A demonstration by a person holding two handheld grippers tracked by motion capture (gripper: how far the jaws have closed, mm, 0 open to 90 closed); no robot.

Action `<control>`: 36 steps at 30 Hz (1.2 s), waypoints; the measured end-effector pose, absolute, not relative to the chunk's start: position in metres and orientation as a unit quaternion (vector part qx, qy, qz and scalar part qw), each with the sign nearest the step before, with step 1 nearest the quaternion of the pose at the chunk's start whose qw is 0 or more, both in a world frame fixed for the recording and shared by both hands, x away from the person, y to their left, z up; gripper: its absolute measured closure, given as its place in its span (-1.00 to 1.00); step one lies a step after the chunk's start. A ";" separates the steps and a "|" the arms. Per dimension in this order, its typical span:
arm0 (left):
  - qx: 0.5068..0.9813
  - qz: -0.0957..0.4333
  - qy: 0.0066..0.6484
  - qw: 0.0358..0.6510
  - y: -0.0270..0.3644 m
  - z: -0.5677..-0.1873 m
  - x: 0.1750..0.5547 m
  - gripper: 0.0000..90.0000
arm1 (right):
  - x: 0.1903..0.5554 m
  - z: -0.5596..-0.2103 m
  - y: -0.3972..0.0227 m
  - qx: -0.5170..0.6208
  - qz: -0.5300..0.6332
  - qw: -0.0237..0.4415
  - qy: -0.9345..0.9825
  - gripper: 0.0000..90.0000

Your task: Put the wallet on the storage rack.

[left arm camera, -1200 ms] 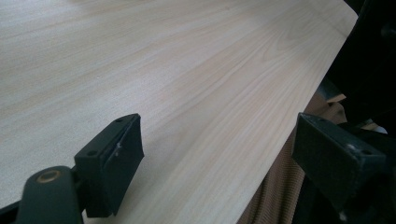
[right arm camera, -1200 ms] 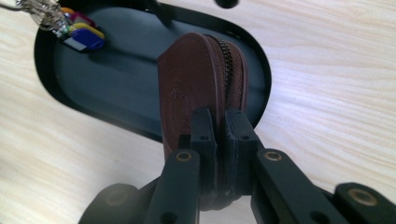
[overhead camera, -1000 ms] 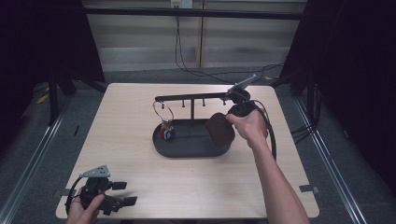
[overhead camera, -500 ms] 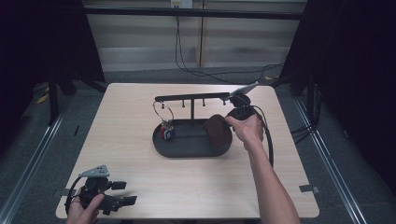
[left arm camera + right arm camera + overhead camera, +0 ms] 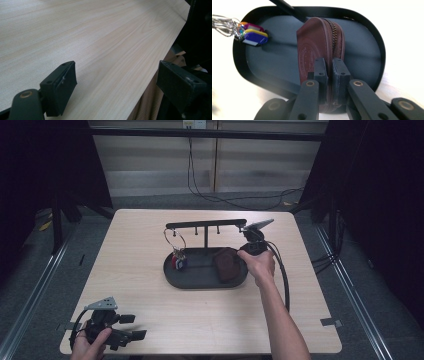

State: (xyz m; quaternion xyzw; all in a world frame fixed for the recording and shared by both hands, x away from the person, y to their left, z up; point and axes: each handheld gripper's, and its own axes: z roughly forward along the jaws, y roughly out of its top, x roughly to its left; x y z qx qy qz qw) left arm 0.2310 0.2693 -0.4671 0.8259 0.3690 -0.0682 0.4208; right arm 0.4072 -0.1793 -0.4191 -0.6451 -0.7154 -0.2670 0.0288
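Pouch (image 5: 319, 47): brown leather, zipped, standing on edge over the right half of the black oval tray (image 5: 372, 32). Your right gripper (image 5: 329, 82) has its jaws clamped on the pouch's near edge, one pad on each face. In the high view the pouch (image 5: 226, 264) sits low in the tray (image 5: 190, 279), but you cannot tell from either view whether its bottom edge is touching the tray floor or is just above it.

Status, as a judgement: the pouch is at the tray and the placing or lifting is mid-step, with the grip not yet released. If you are setting it down, what remains is to lay it flat, open the jaws and back off. If you are taking it out, the lift is all ahead.

Key ring (image 5: 173, 240) with coloured tags (image 5: 253, 33) hangs from a peg on the tray's crossbar (image 5: 205, 224), tags reaching down into the left end, well apart from the pouch.

Your left gripper (image 5: 117, 334) is at the near left corner of the table (image 5: 130, 235), jaws wide apart, holding nothing.
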 end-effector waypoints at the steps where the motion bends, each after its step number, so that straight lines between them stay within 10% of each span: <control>1: 0.826 -0.069 0.368 0.421 0.269 -0.467 0.231 -0.64 | 0.407 -0.422 -0.180 -0.646 -0.269 0.035 -0.713 0.85; 23: 0.827 -0.067 0.366 0.421 0.268 -0.467 0.231 -0.63 | 0.406 -0.449 -0.188 -0.656 -0.268 0.023 -0.705 0.71; 36: 0.819 -0.057 0.385 0.422 0.273 -0.466 0.232 -0.62 | 0.393 -0.438 -0.192 -0.638 -0.315 0.013 -0.703 0.06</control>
